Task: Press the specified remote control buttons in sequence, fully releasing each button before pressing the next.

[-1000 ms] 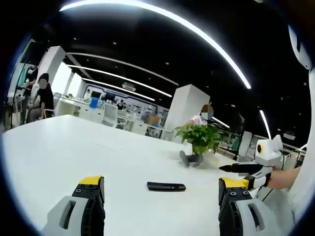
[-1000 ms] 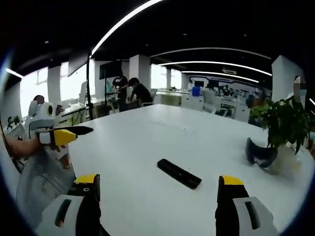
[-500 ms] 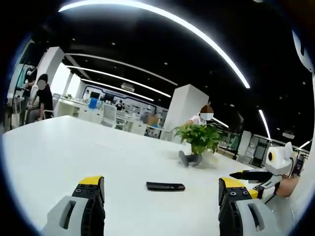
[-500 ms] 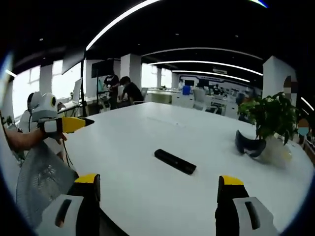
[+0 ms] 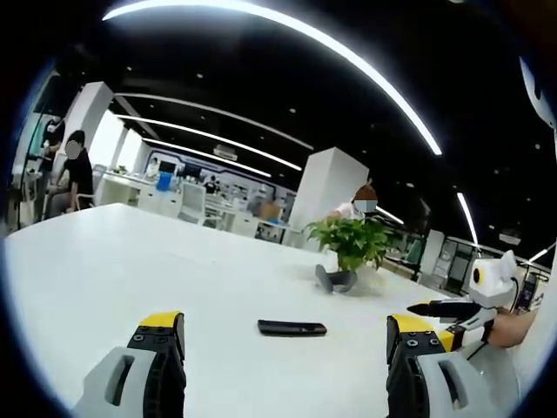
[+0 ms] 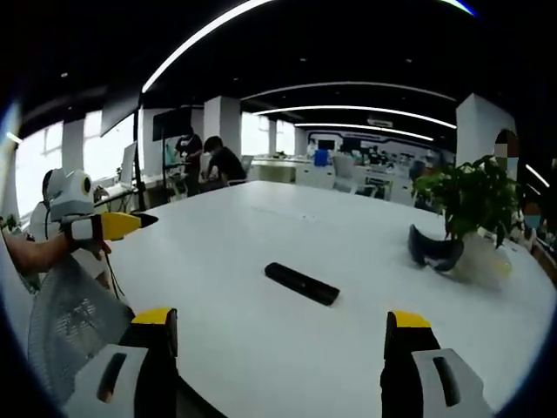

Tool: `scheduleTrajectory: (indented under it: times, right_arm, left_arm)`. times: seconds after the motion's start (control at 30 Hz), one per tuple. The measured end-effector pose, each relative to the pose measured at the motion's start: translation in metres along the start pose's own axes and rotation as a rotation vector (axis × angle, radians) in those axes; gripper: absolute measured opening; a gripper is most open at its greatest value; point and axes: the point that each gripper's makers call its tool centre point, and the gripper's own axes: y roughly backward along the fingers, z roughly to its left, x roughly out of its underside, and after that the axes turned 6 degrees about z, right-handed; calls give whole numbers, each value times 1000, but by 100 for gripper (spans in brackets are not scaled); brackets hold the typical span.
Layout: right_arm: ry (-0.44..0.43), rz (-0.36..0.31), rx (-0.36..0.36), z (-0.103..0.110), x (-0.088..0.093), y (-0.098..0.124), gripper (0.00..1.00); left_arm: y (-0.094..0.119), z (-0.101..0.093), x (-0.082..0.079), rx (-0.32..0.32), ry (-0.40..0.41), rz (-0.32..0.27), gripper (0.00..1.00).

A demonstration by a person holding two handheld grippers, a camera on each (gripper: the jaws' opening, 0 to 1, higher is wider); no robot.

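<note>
A slim black remote (image 5: 291,328) lies flat on the white table (image 5: 104,261), out ahead of my left gripper (image 5: 286,324), whose yellow-tipped jaws stand wide apart with nothing between them. In the right gripper view the remote (image 6: 301,284) lies at a slant beyond my right gripper (image 6: 282,320), which is open and holds nothing. Neither gripper touches the remote. The right gripper (image 5: 446,308) comes into the left gripper view from the right, held in a hand. At the left of the right gripper view, the left gripper (image 6: 117,225) hangs over the table edge.
A potted green plant (image 5: 352,244) with a dark curved object (image 5: 335,280) at its base stands behind the remote, seen also as the plant (image 6: 470,196) in the right gripper view. A mesh chair back (image 6: 70,322) is at the near left. People sit at desks far behind.
In the left gripper view the right gripper has drawn off to the right. The right gripper view has shifted a little, its camera moving. The remote lies where it was.
</note>
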Motion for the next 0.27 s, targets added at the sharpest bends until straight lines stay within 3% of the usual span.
scheduleTrajectory:
  times: [0.27]
  right_arm:
    - [5, 25, 11, -3, 5, -1, 97]
  left_arm:
    - [-1, 0, 1, 1, 1, 5, 100]
